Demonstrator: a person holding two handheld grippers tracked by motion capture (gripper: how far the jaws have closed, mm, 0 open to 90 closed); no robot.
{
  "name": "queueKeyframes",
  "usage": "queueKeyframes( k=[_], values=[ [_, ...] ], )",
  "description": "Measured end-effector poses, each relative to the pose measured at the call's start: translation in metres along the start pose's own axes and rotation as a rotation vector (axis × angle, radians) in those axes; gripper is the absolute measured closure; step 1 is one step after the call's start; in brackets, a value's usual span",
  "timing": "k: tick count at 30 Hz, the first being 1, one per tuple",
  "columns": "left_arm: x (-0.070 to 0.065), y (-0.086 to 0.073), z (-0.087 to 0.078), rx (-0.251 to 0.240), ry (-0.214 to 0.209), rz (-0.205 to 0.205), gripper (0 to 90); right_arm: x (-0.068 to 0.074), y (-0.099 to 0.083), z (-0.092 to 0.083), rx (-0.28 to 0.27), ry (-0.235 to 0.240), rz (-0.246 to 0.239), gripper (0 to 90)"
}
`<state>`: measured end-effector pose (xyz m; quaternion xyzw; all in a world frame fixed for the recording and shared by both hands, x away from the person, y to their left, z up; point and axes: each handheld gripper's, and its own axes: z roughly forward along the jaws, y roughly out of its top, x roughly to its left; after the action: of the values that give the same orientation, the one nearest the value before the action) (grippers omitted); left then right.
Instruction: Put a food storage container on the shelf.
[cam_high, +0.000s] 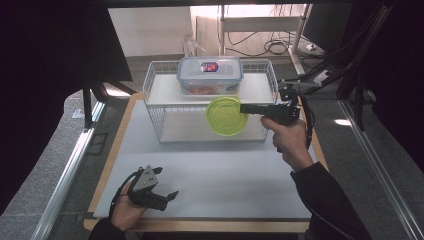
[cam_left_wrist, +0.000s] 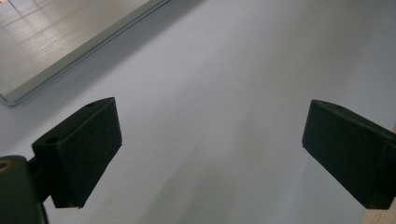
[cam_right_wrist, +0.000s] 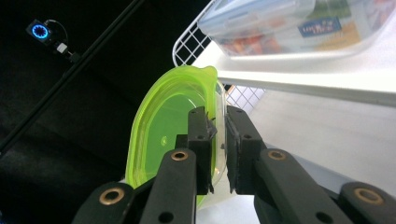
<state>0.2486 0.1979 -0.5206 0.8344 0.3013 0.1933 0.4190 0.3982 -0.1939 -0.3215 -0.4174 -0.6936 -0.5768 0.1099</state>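
Note:
A round lime-green lidded container (cam_high: 226, 115) hangs in the air in front of the white wire rack (cam_high: 155, 107). My right gripper (cam_high: 246, 108) is shut on its right rim and points left. In the right gripper view the jaws pinch the green container's (cam_right_wrist: 163, 135) edge, which stands tilted on its side. A clear plastic box with a blue-rimmed lid (cam_high: 210, 74) sits on the rack's upper shelf, also visible as the clear box (cam_right_wrist: 299, 25). My left gripper (cam_high: 165, 197) rests near the table's front left, open, with only the white mat (cam_left_wrist: 224, 93) between its jaws.
The rack's lower shelf (cam_high: 200, 127) lies just behind the green container. A wooden border (cam_high: 107, 165) rims the white mat. Metal rails (cam_high: 65, 175) run along both sides of the table. Dark curtains and cables stand behind and beside it.

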Motion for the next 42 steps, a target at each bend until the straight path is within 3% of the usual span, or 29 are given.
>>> queueKeyframes(
  k=[17,42],
  values=[
    [0.000,0.000,0.000,-0.006,-0.002,-0.010,4.7,0.012,0.040,0.003,-0.041,-0.013,0.011,81.8],
    [0.001,-0.001,-0.001,-0.006,-0.013,-0.009,4.8,0.016,0.105,0.027,-0.140,-0.122,0.056,81.7]
  ],
)
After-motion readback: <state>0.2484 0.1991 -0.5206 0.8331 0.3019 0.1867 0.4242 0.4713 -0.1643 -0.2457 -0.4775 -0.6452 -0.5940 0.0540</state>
